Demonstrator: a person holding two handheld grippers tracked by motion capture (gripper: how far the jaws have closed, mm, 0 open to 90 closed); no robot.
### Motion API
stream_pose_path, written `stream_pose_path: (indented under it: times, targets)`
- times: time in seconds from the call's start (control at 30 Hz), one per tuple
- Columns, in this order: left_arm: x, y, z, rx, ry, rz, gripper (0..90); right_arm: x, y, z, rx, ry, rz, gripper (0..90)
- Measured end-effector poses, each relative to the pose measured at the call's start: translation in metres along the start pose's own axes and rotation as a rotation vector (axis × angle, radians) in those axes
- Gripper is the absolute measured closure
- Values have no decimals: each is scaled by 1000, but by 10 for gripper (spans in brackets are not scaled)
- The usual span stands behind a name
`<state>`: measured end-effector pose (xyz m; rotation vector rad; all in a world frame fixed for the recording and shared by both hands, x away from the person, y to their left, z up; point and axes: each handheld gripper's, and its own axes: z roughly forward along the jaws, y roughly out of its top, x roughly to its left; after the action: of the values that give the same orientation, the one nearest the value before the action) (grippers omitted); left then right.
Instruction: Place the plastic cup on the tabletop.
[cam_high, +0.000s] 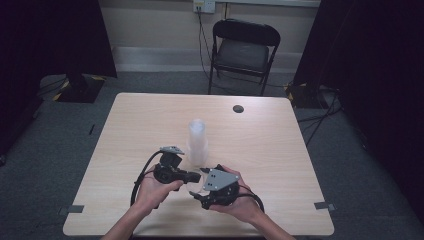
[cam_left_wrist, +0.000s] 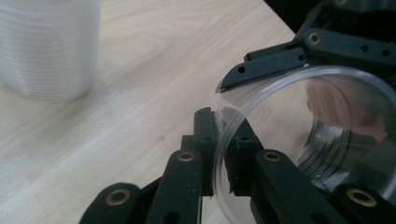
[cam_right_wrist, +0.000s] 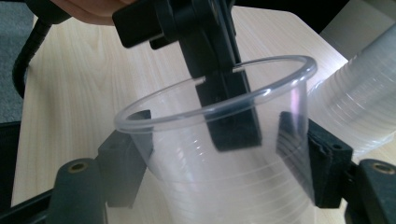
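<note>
A clear plastic cup (cam_high: 196, 186) hangs just above the table's near edge, between my two grippers. My left gripper (cam_left_wrist: 222, 135) is shut on the cup's (cam_left_wrist: 327, 140) rim, with one jaw inside the cup and one outside. In the right gripper view that left gripper (cam_right_wrist: 219, 70) reaches down over the rim. My right gripper (cam_right_wrist: 224, 158) has its jaws on either side of the cup's (cam_right_wrist: 210, 186) body, and the pads touch its wall. A tall stack of clear cups (cam_high: 197, 142) stands upright just behind both hands.
The wooden table (cam_high: 150, 120) has a small black round spot (cam_high: 238, 108) near its far edge. A black folding chair (cam_high: 245, 47) stands beyond the table. The cup stack (cam_right_wrist: 359, 107) is close on the right gripper's right side.
</note>
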<state>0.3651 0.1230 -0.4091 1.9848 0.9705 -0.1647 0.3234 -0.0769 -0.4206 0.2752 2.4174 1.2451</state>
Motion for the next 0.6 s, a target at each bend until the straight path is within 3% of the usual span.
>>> stream_pose_path:
  times: [0.2, 0.6]
  targets:
    - [1, 0, -7, -46, -6, 6, 849, -7, -2, -3, -20, -4, 58, 280]
    - [0, 0, -3, 9, 13, 1, 873, -5, -3, 2, 17, -2, 37, 237]
